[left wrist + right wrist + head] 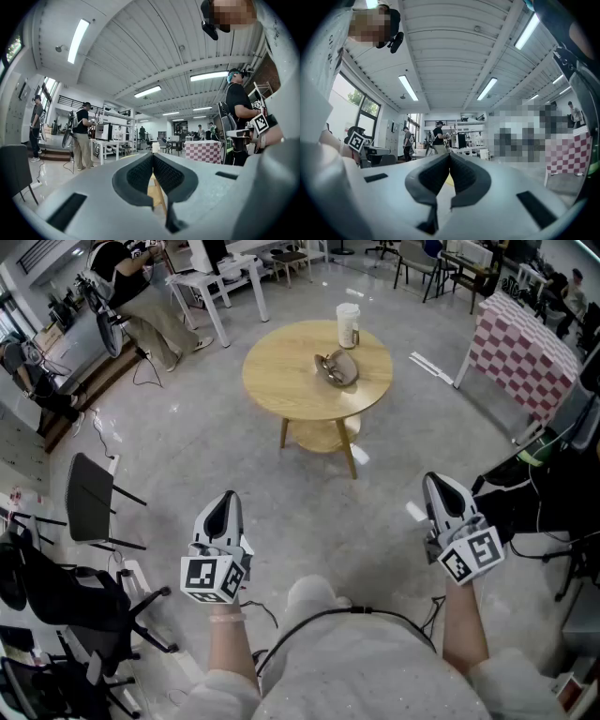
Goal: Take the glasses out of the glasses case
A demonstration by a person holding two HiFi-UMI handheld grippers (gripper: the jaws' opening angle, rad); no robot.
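A brownish glasses case (339,367) lies on a round wooden table (281,371) far ahead in the head view, next to a white cup (348,324). My left gripper (225,505) is held low at the left, well short of the table, with its jaws together and nothing between them. My right gripper (441,486) hangs at the right, also far from the table, shut and empty. In the left gripper view the pads (140,174) meet at the tip and the table's yellow wood shows behind them. The right gripper view shows its pads (436,176) pressed together.
A black chair (91,498) stands at the left, and office chairs (84,606) crowd the lower left. A red-checked board (530,352) leans at the right, dark equipment (534,493) below it. People stand and sit near white desks (220,282) at the back.
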